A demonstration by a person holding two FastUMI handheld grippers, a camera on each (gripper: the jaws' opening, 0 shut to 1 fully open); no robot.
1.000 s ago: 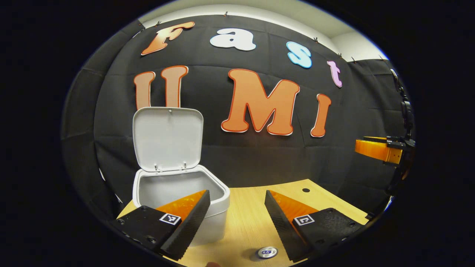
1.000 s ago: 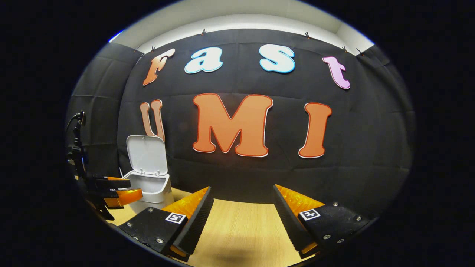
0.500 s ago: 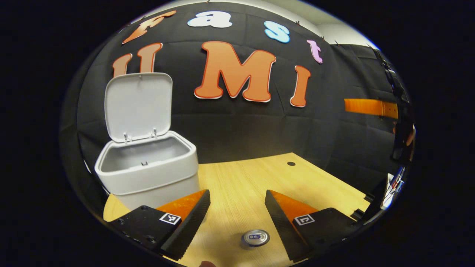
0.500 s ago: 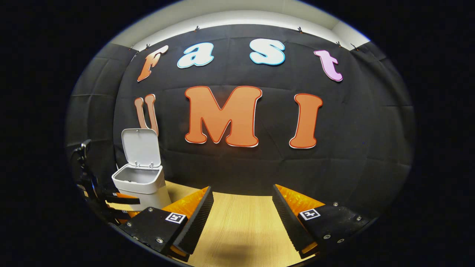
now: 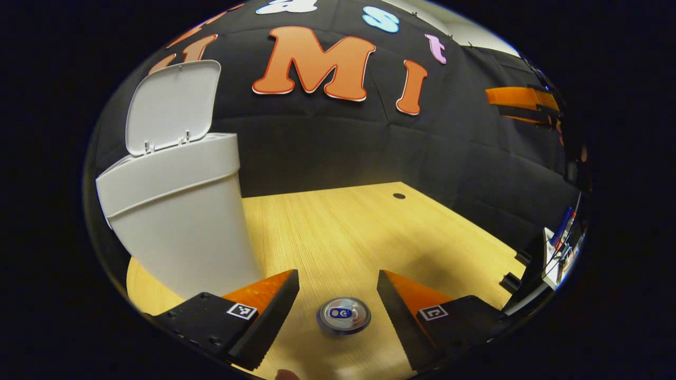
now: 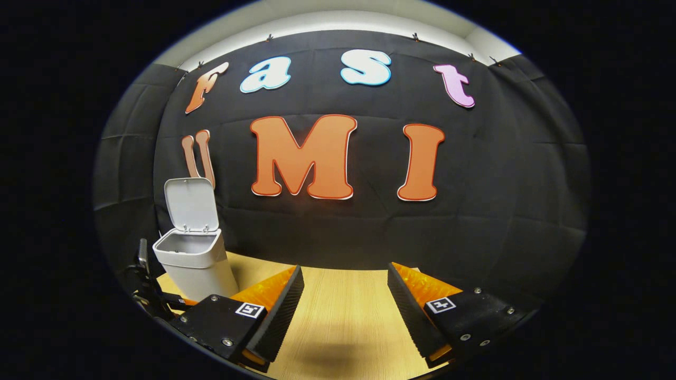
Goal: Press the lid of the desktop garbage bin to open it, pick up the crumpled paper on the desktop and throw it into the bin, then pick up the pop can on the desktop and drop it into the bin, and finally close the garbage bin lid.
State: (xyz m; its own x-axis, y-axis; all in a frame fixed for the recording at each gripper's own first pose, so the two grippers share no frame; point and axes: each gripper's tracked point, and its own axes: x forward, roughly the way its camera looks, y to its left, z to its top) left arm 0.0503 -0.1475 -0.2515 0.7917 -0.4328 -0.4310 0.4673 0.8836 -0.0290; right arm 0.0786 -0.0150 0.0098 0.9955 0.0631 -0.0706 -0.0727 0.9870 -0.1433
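Now the pop can (image 5: 344, 315) stands upright on the table (image 5: 359, 232), just right of the garbage bin (image 5: 177, 211) whose lid (image 5: 171, 105) is up, between the spread fingers of the left gripper (image 5: 338, 295), not yet touched. Right gripper (image 6: 346, 301), well right of the bin, also spread, empty. Risk: a finger clipping the can's rim could tip it or roll it away; can-top marking too small to read.
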